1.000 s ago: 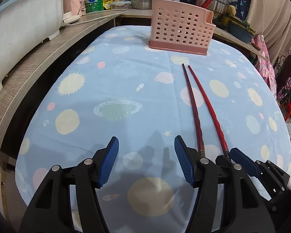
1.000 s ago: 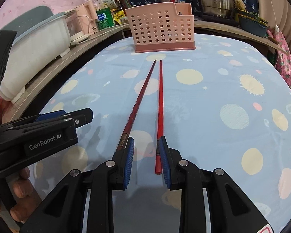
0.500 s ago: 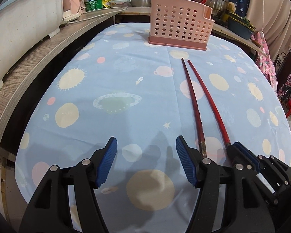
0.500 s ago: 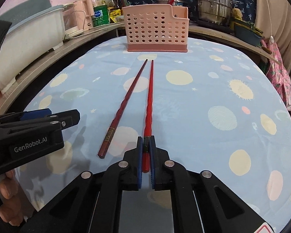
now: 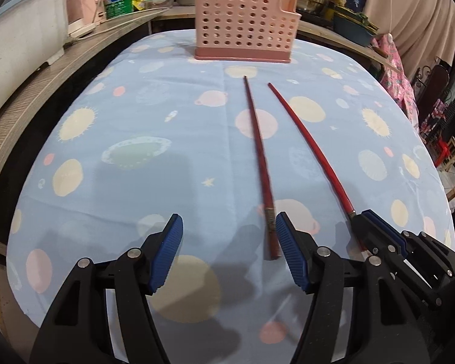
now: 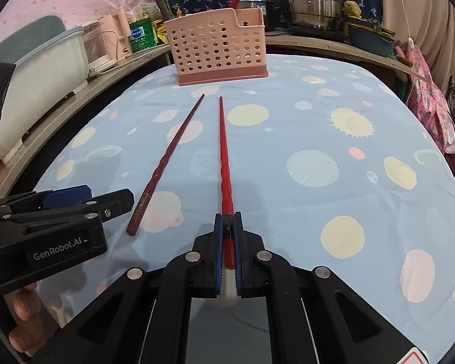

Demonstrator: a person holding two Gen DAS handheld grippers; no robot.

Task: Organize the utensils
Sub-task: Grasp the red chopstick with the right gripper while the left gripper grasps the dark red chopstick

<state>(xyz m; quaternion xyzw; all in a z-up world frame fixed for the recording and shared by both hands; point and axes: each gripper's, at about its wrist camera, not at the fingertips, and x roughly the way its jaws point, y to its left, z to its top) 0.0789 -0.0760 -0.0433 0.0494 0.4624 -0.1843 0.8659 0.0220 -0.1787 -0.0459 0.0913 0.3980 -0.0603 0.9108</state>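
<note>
Clamping the bright chopstick (image 6: 224, 163) now, right gripper (image 6: 227, 236); left gripper (image 5: 227, 251) fingers remain spread.

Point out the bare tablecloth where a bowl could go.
Free: left of the darker chopstick up to the wooden ledge, and right of the red chopstick. Crowded: between the chopsticks, before the pink holder, and near both tools.
</note>
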